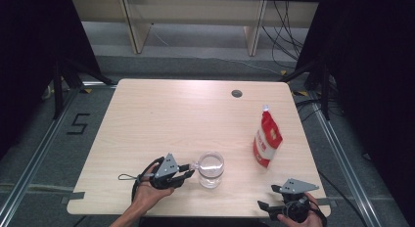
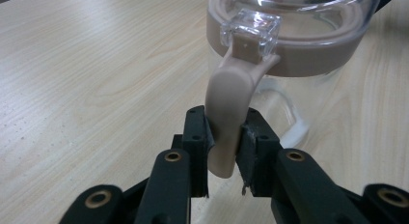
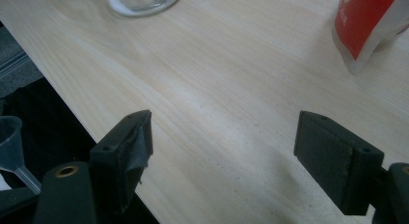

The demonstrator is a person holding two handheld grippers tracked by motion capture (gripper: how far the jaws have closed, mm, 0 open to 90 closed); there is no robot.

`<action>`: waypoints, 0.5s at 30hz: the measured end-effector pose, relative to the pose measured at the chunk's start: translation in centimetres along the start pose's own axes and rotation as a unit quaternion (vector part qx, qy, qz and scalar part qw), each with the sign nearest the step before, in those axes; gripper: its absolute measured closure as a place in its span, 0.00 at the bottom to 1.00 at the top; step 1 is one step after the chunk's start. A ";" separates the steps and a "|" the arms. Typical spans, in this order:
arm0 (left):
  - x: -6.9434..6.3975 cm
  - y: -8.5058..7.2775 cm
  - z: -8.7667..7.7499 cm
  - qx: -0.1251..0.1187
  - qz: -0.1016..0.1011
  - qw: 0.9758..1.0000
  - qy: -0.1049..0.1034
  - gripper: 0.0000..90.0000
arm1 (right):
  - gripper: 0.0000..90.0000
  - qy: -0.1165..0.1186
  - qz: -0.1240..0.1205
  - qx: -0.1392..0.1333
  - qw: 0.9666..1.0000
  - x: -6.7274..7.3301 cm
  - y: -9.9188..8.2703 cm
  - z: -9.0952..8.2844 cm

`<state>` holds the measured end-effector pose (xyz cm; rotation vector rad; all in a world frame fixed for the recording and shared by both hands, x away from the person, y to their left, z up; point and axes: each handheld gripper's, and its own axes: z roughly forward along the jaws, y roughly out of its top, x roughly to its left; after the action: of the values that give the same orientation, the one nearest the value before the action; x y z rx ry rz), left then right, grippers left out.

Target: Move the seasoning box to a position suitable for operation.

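- our left gripper (image 2: 224, 151) pinches the latch (image 2: 226, 113) of the jar (image 1: 211, 169), near the table's (image 1: 161, 114) front edge.
- we'd best lift the latch slowly, keeping the jar planted.
- our right gripper (image 3: 224, 156) waits, jaws spread, near the pouch (image 1: 267, 139).

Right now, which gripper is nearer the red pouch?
Right. The right gripper sits open at the table's near edge, just below the red pouch. The left gripper is farther off, clamped on the jar's handle.
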<state>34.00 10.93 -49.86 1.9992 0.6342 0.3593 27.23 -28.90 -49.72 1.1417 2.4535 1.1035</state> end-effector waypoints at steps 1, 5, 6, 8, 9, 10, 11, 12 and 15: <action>0.1 0.0 0.0 0.000 -0.006 1.000 -0.002 0.83 | 0.25 0.000 0.002 0.001 1.000 0.0 0.0 0.0; 0.2 0.1 0.0 -0.002 -0.022 1.000 -0.007 0.79 | 0.25 0.001 -0.006 -0.003 1.000 -0.3 0.0 0.0; 0.2 0.1 0.0 -0.004 -0.025 1.000 -0.010 0.74 | 0.25 0.000 -0.008 -0.004 1.000 -0.3 -0.1 0.0; 0.1 0.3 -0.2 -0.004 -0.024 1.000 -0.007 0.66 | 0.25 0.001 -0.014 -0.006 1.000 -0.4 -0.1 0.1; 0.1 0.3 -0.5 -0.001 -0.022 1.000 -0.004 0.62 | 0.25 -0.002 -0.006 -0.003 1.000 -0.3 -0.1 0.0; 0.1 0.4 -0.6 -0.003 -0.026 1.000 -0.004 0.59 | 0.25 -0.001 -0.005 -0.003 1.000 -0.4 -0.1 0.0; -0.1 0.4 -0.8 0.000 -0.038 0.999 -0.005 0.56 | 0.25 0.006 -0.004 -0.005 1.000 -0.4 -0.1 0.1; -0.1 0.5 -1.1 0.001 -0.041 0.999 -0.005 0.53 | 0.25 0.006 -0.003 -0.003 1.000 -0.4 -0.1 0.0; -0.3 0.7 -1.6 0.000 -0.048 0.999 -0.004 0.45 | 0.25 0.000 -0.004 -0.003 1.000 -0.4 -0.1 0.1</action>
<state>33.21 11.64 -48.46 1.9615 0.7230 0.2935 27.47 -29.23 -49.89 1.1288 2.4513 1.1078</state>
